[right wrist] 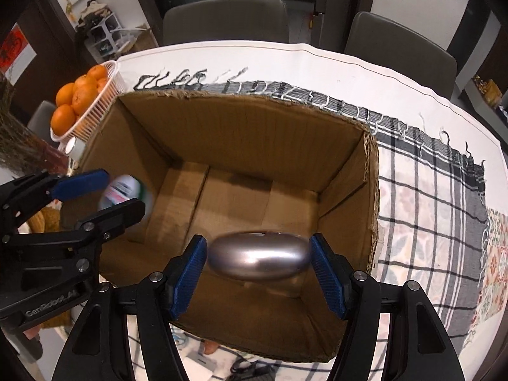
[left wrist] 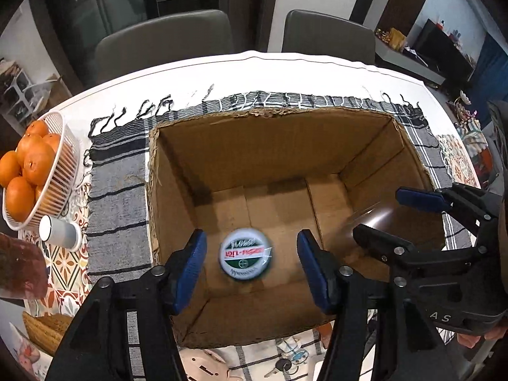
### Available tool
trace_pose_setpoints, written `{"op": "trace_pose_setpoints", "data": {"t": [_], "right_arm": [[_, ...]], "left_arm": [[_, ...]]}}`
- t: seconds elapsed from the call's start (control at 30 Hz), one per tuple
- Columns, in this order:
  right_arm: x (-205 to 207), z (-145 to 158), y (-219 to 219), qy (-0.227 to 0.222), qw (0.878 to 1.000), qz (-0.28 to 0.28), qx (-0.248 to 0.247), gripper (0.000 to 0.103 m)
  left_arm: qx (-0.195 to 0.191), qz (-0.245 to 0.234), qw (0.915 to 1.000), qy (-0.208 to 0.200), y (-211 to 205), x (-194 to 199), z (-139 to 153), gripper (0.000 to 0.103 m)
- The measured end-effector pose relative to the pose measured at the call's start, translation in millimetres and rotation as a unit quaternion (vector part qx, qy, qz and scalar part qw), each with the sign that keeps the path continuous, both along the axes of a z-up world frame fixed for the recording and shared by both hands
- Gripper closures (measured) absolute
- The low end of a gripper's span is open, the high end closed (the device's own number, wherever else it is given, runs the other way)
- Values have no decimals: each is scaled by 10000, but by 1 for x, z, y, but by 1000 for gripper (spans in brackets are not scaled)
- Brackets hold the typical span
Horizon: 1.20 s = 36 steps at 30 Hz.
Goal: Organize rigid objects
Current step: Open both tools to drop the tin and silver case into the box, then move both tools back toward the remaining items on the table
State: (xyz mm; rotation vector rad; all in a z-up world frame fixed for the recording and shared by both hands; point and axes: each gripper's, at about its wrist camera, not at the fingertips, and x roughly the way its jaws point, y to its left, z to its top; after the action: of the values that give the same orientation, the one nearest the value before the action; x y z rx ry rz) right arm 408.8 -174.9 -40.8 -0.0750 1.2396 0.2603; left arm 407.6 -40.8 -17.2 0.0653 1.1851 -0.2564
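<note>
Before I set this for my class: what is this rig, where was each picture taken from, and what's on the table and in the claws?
No robot: a person holds a two-fingered claw in each hand, each with a camera looking along its fingers. One picture is from the left claw, the other from the right claw. Both hang over an open box on a checked cloth; a basket of oranges stands beside. A blurred white jar lies loose between the left fingers; a blurred metal oval fills the right ones, grip unclear.
</note>
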Motion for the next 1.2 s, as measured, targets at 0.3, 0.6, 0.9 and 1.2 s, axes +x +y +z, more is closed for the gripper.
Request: {"op": "trace_pose_setpoints", "data": {"t": [0.3, 0.6, 0.9, 1.2], "right_arm": [[-12, 10, -2, -316, 9994, -139, 69, 35], [-35, 40, -8, -850, 9956, -329, 240, 35], [-79, 75, -1, -1555, 9862, -550, 167, 35], [-118, 82, 8, -1819, 9818, -543, -13, 35]], "left_arm": [[-84, 60, 9996, -255, 2, -16, 13, 39], [-105, 159, 9971, -733, 5, -45, 42, 37], [-125, 337, 9927, -1147, 21, -81, 63, 35], [-35, 274, 9872, -1568, 30, -126, 66, 32]]}}
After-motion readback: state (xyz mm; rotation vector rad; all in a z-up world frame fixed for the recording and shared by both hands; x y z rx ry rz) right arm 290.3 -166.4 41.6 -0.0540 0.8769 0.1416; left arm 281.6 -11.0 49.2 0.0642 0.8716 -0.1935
